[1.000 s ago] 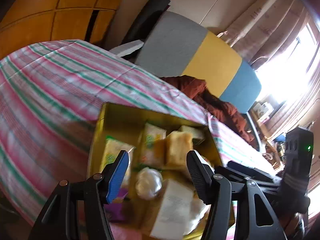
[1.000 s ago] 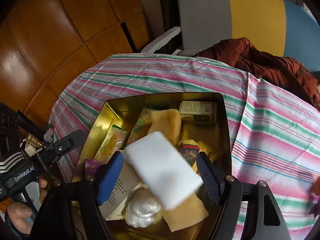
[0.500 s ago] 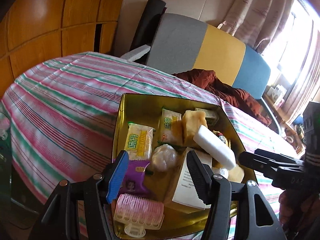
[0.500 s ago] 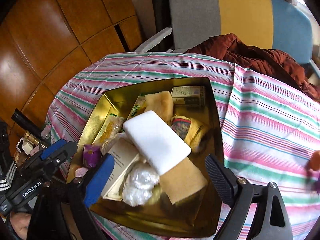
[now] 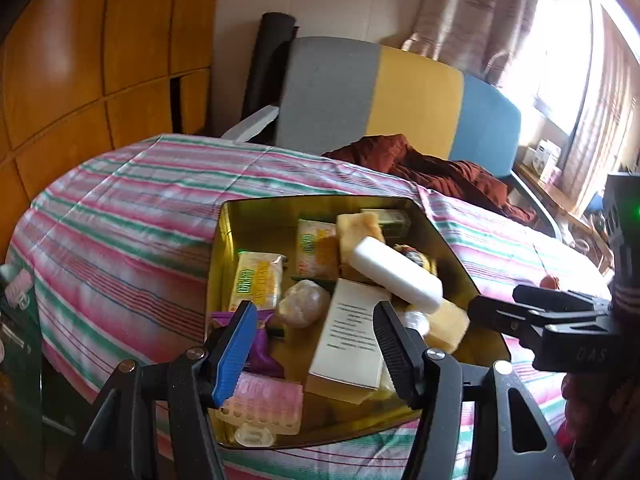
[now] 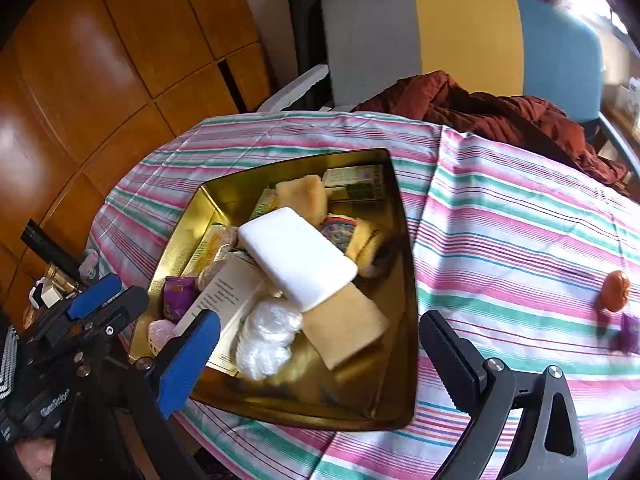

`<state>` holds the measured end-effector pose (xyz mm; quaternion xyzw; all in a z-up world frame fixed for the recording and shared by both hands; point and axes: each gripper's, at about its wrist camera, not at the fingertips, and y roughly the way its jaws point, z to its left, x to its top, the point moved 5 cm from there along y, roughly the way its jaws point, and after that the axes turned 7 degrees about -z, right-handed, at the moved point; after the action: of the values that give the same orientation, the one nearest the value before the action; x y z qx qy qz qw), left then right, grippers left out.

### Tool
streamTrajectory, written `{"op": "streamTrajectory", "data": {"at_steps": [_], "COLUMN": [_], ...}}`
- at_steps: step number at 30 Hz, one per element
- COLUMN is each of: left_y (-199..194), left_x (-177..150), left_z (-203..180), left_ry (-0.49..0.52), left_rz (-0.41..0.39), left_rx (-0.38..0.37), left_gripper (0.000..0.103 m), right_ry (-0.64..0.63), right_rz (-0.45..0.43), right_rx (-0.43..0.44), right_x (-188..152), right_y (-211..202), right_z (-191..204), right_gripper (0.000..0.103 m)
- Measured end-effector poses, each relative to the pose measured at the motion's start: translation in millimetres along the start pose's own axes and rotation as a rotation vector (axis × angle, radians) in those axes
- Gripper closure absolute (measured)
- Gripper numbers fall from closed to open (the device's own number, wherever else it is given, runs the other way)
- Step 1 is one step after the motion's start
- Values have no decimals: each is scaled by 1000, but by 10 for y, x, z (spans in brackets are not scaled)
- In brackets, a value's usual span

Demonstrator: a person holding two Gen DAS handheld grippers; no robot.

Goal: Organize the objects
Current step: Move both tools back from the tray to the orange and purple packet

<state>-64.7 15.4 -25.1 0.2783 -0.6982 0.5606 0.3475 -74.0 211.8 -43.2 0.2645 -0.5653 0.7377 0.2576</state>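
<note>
A gold tin tray (image 6: 406,280) (image 5: 320,199) sits on the striped tablecloth (image 6: 500,240) and holds several items. A white block (image 6: 298,258) (image 5: 396,276) lies on top of the pile, resting on a yellow sponge (image 6: 344,332) and a printed paper box (image 5: 348,344). Snack packets, a white plastic ball (image 6: 266,340), a purple packet (image 5: 262,344) and a pink hair roller (image 5: 264,404) lie around it. My right gripper (image 6: 318,332) is wide open over the tray's near edge, holding nothing. My left gripper (image 5: 314,332) is open above the tray's near end, empty.
A small orange object (image 6: 616,291) and a purple one (image 6: 630,332) lie on the cloth to the right of the tray. A grey, yellow and blue chair (image 6: 440,32) with a rust-brown cloth (image 6: 480,112) stands behind the table. Wooden panels (image 6: 80,80) line the left.
My right gripper let go of the white block, opened wider and drew back; the block now rests on the pile. My left gripper also drew back from the tray.
</note>
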Motion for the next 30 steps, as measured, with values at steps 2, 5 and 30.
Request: {"op": "streamTrajectory", "data": {"at_steps": [2, 5, 30], "left_y": [-30, -53, -61], "left_x": [-8, -17, -133], "left_z": [-77, -185, -1138], "left_ry": [23, 54, 258], "left_rz": [-3, -4, 34], "left_rx": [-13, -29, -158], "left_gripper": [42, 42, 42], "right_ry": [7, 20, 194], "right_rz": [-8, -22, -55], "right_rx": [-11, -26, -308], "right_x": [-10, -21, -97], "right_y": [-47, -125, -704], "right_z": [-52, -144, -1823], "right_gripper": [3, 3, 2]}}
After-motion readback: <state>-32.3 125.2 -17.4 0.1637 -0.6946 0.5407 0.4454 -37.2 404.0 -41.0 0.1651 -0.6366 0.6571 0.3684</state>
